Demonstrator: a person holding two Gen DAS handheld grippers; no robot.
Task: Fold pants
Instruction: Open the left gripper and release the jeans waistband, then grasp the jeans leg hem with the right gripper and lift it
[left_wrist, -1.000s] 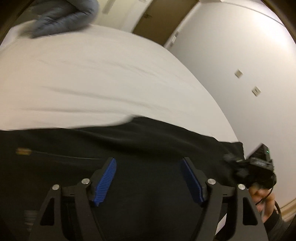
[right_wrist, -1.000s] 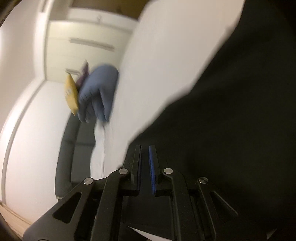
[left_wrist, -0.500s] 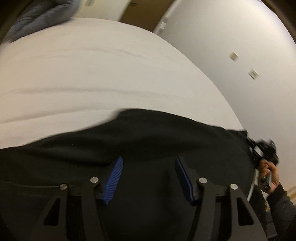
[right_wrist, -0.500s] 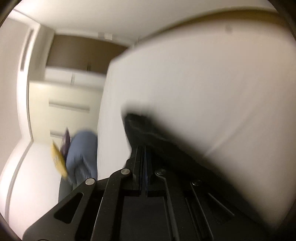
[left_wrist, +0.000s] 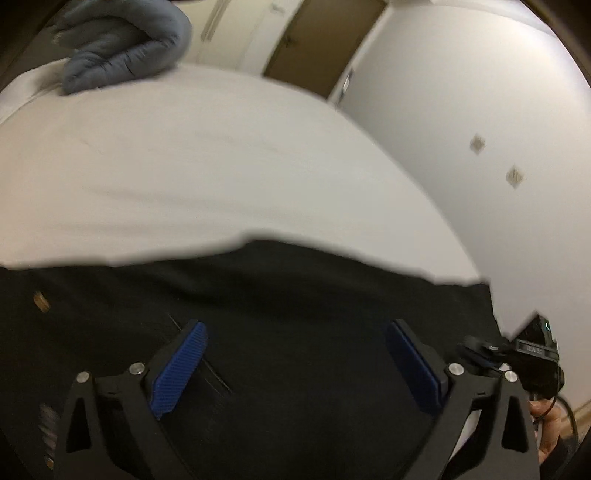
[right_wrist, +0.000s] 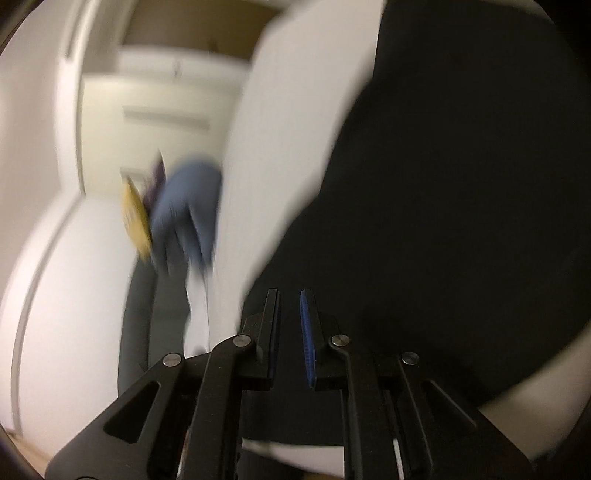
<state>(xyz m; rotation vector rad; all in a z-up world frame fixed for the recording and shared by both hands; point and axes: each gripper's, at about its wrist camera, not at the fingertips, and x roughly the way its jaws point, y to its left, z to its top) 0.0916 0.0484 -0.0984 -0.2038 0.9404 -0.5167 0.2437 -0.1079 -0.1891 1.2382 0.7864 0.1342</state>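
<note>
While the black pants (left_wrist: 295, 332) lie spread across the near part of the white bed (left_wrist: 207, 166), the left gripper (left_wrist: 295, 354) hangs over the dark cloth with its jaws spread wide; they have just been opening, and nothing is pinched between the blue pads (left_wrist: 181, 369), only the flat fabric lying below them. At the far left of the left wrist view a small brass-coloured button (left_wrist: 41, 301) shows on the pants, and a rolled grey-blue blanket (left_wrist: 122, 44) sits at the bed's far left corner. Further right, past the bed's edge, a brown door (left_wrist: 325, 40) stands in the white wall (left_wrist: 480, 129), which carries two small square plates (left_wrist: 514, 176). At the right edge of that view the right gripper (left_wrist: 532, 354) sits at the corner of the pants, with the person's hand (left_wrist: 546, 424) below it.

Seen from the right wrist, the picture is blurred. A yellow item (right_wrist: 135, 218) and the blanket (right_wrist: 184, 214) lie to the left, then the white bed (right_wrist: 295, 147), then the pants (right_wrist: 461, 221) filling the right. The right gripper (right_wrist: 290, 325) has its jaws a narrow slit apart, having just been opening slightly; whether cloth is caught between them I cannot tell.
</note>
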